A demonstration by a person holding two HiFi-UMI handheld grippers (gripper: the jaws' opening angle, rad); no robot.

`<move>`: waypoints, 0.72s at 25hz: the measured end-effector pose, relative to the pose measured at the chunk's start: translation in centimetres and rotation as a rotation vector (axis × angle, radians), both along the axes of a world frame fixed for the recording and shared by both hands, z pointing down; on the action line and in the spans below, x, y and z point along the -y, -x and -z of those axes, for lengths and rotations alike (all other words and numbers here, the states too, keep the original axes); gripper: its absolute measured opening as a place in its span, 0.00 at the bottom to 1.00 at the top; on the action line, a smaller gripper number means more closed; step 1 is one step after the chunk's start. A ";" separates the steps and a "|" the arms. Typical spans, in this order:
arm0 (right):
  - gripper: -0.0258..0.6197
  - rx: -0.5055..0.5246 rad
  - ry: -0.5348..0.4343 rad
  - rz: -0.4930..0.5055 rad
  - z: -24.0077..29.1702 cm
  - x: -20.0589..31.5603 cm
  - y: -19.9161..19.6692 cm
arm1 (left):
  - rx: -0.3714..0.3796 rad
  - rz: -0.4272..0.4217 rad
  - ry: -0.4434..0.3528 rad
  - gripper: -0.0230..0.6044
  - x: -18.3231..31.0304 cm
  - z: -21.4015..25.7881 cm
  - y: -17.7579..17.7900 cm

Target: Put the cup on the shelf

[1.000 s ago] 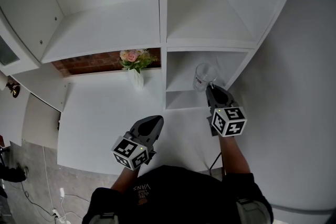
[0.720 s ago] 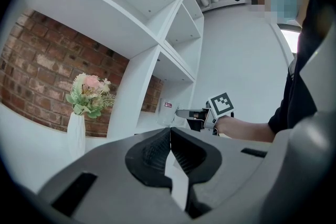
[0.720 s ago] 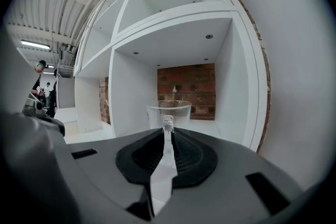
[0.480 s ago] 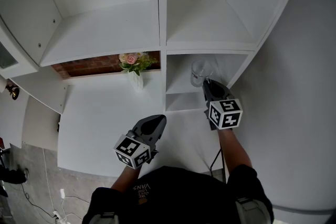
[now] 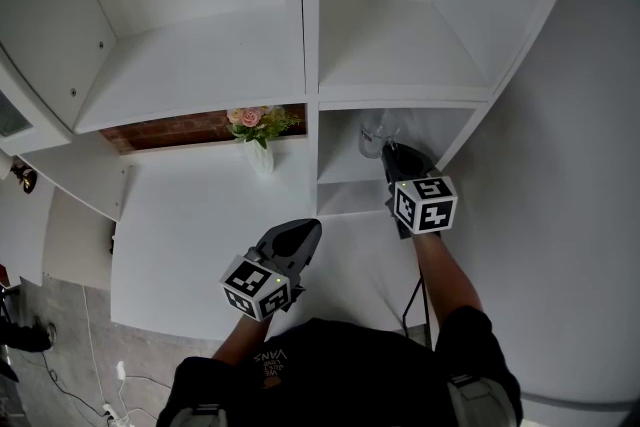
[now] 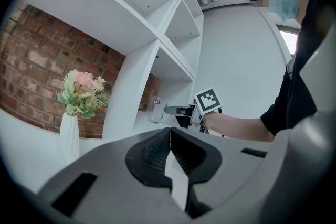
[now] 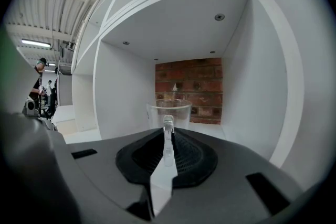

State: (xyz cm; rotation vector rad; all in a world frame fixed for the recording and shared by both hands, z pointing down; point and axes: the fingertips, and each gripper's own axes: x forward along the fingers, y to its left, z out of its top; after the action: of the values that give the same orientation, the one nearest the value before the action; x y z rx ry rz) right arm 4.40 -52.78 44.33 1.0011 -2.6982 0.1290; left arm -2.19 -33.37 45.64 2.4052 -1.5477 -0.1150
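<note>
Two grippers are seen: the right gripper (image 5: 389,152) is pinched on the handle of the clear cup (image 5: 371,136), which is held upright inside the lower right compartment of the shelf (image 5: 345,173). The left gripper (image 5: 303,232) is pressed together, empty, over the near bench (image 5: 180,225).

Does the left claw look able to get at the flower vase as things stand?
Probably yes: only counter lies between the left claw and the flower vase, though its jaws are shut.
</note>
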 end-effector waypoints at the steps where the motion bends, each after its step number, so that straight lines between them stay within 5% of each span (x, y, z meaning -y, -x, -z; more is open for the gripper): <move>1: 0.09 0.000 0.001 0.001 0.0 0.2 0.2 | -0.001 -0.001 0.000 0.05 0.1 0.0 0.0; 18: 0.09 -0.003 0.017 0.007 -0.3 2.8 3.1 | -0.008 -0.015 -0.007 0.05 1.4 -0.1 0.0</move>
State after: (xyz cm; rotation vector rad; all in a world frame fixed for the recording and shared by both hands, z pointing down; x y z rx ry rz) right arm 1.34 -55.59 44.59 0.9869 -2.6933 0.1485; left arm -2.20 -34.77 45.70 2.4187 -1.5281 -0.1273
